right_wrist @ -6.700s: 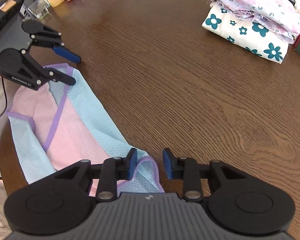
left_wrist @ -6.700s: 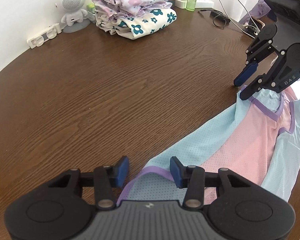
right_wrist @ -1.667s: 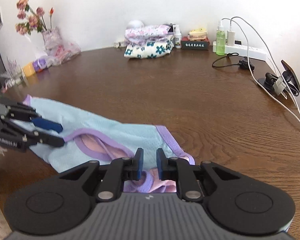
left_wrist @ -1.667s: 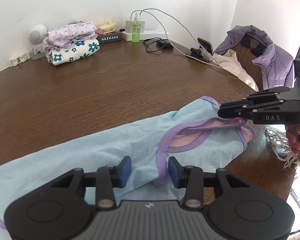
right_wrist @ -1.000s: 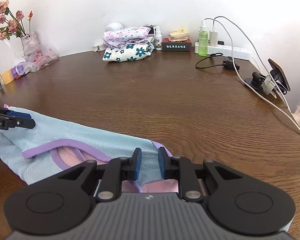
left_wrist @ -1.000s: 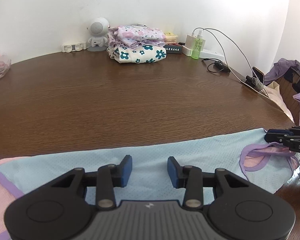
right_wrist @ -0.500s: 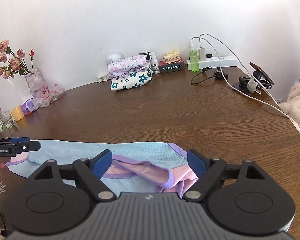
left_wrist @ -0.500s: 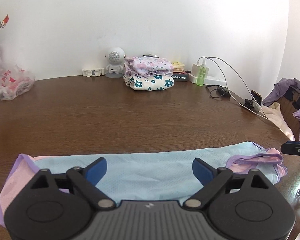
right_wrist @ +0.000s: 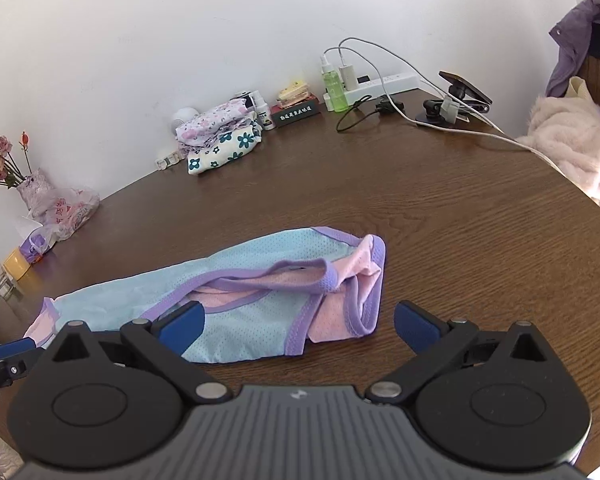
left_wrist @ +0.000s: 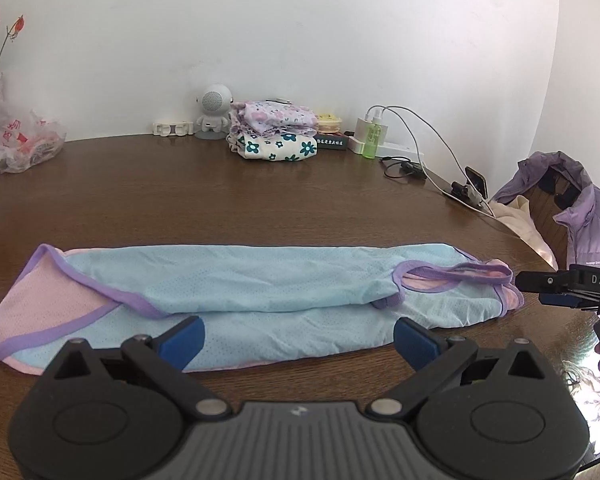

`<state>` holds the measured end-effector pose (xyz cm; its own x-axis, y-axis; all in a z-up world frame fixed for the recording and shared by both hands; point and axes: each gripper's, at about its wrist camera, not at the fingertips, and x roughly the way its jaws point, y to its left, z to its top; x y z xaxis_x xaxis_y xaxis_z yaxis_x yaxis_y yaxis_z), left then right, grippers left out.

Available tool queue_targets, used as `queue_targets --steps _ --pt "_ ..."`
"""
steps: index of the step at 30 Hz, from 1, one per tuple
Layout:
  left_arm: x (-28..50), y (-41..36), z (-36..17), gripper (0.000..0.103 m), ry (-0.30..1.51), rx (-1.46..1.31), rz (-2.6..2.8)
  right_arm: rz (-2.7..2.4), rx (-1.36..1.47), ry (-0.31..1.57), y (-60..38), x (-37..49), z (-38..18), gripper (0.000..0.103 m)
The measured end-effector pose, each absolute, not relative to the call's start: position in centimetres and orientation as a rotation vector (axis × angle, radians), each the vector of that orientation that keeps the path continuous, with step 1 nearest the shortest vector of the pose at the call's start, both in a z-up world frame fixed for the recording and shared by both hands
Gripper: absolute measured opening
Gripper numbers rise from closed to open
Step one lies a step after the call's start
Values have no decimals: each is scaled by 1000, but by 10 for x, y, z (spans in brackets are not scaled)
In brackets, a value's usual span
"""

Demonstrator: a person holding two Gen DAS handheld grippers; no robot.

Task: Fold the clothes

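A light-blue and pink mesh garment (left_wrist: 260, 276) with purple trim lies folded lengthwise in a long strip on the brown table (left_wrist: 300, 200). My left gripper (left_wrist: 298, 338) hangs just before its near edge. Its jaws are opening wide, and the cloth shows between the fingers with no pad touching it. My right gripper (right_wrist: 299, 326) faces the garment's strap end (right_wrist: 332, 276). Its jaws are opening too, and the pads are off the cloth. The right gripper (left_wrist: 556, 288) also shows at the strip's right end, and the left gripper (right_wrist: 8, 354) at its far left end.
A stack of folded floral clothes (left_wrist: 274, 136) sits at the back by the wall beside a small white robot figure (left_wrist: 212, 110). At the right are a power strip with cables (right_wrist: 380, 80), a phone stand (right_wrist: 456, 100) and a purple jacket (left_wrist: 580, 216). Plastic bags (left_wrist: 24, 144) lie at the far left.
Both grippers went from nearly shut on the garment to wide open and let it go. Both drew back, so the whole folded strip now shows.
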<state>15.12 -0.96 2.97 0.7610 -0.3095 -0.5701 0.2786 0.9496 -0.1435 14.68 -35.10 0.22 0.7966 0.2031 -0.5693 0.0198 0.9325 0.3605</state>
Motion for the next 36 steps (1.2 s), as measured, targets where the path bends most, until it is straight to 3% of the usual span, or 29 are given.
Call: queue_targets --steps 8,11,13,15,22,29,36 --pt "162 -31 34 98 615 10 -432 105 478 654 -362 142 -8 103" --pt "183 -52 42 77 588 76 -504 126 577 678 -367 144 -13 102" --pt "200 -72 46 51 569 129 -561 155 663 696 -369 146 -18 100" --pt "217 -97 49 37 553 186 -639 167 731 686 -370 149 -22 97" --pt "266 -176 23 34 595 320 -804 20 903 580 -383 161 -35 80" --pt "281 -199 4 34 625 313 -873 -26 889 593 -399 177 -34 80" --pt "274 -204 1 34 604 367 -936 157 604 798 -419 225 -17 80"
